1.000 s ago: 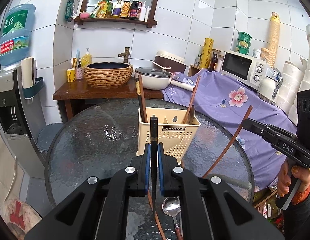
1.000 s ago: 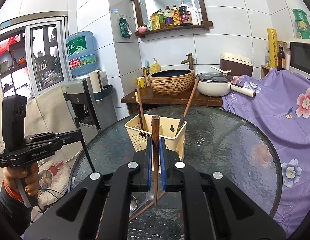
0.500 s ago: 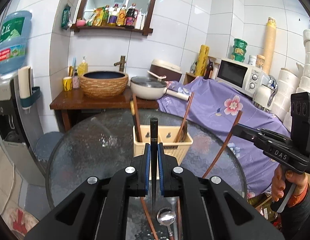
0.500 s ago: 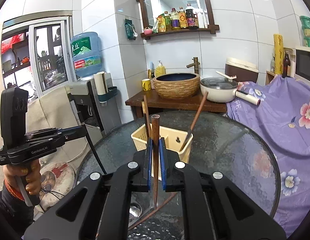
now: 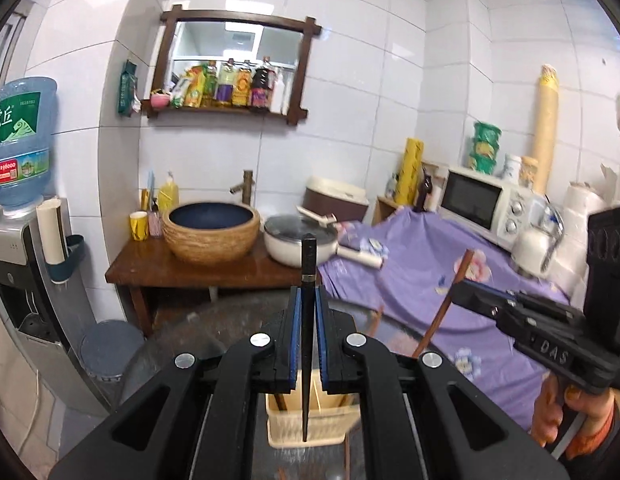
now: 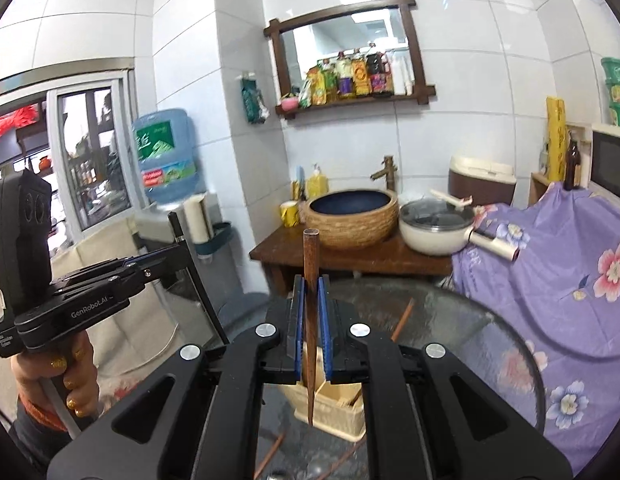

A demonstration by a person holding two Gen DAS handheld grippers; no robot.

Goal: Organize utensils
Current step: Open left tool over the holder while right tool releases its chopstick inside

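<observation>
My left gripper is shut on a black chopstick that stands upright between the blue pads. Its thin tip hangs over the cream utensil holder, which sits low behind the fingers on the round glass table. My right gripper is shut on a brown wooden chopstick, also upright, tip above the holder. Each gripper shows in the other's view: the right gripper with its brown chopstick, the left gripper with its black chopstick. Utensils stand in the holder.
Loose brown chopsticks lie on the glass table in front of the holder. Behind it stands a wooden stand with a woven basin and a white pan. A purple flowered cloth borders the right side, a water dispenser the left.
Both grippers have risen with their chopsticks still held. The holder and table have dropped low in both views, and the spoon on the table has left the left wrist view.
</observation>
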